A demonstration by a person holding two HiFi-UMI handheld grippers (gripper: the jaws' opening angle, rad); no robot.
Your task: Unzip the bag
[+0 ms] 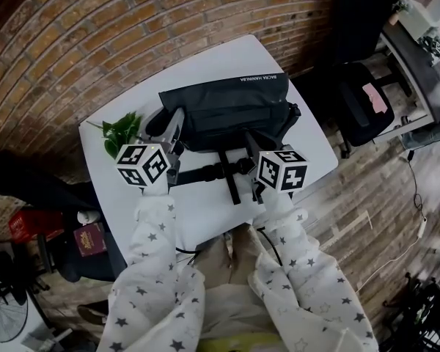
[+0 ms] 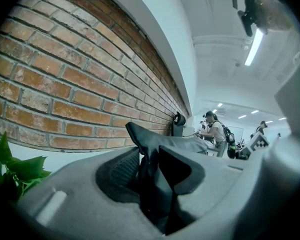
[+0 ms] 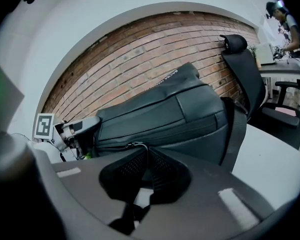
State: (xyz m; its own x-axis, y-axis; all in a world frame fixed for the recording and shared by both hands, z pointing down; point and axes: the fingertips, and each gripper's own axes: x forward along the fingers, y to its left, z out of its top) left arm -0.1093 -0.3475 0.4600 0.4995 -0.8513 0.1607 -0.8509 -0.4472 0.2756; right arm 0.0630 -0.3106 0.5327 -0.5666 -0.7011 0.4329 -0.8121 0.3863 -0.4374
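A black bag (image 1: 227, 108) lies across the white table (image 1: 308, 141), its zipper running along the near side. My left gripper (image 1: 172, 123) is at the bag's left end. In the left gripper view it (image 2: 149, 156) is shut on a raised fold of the bag's fabric (image 2: 140, 136). My right gripper (image 1: 253, 139) is at the bag's front right. In the right gripper view its jaws (image 3: 142, 154) meet on the zipper pull (image 3: 135, 145) at the bag's (image 3: 165, 114) zipper line. The left gripper (image 3: 75, 129) also shows there at the bag's far end.
A green leafy sprig (image 1: 121, 132) lies just left of the left gripper. The bag's strap with its buckle (image 1: 220, 171) lies in front of the bag. A black office chair (image 1: 359, 101) stands right of the table, with a brick wall (image 1: 132, 35) behind.
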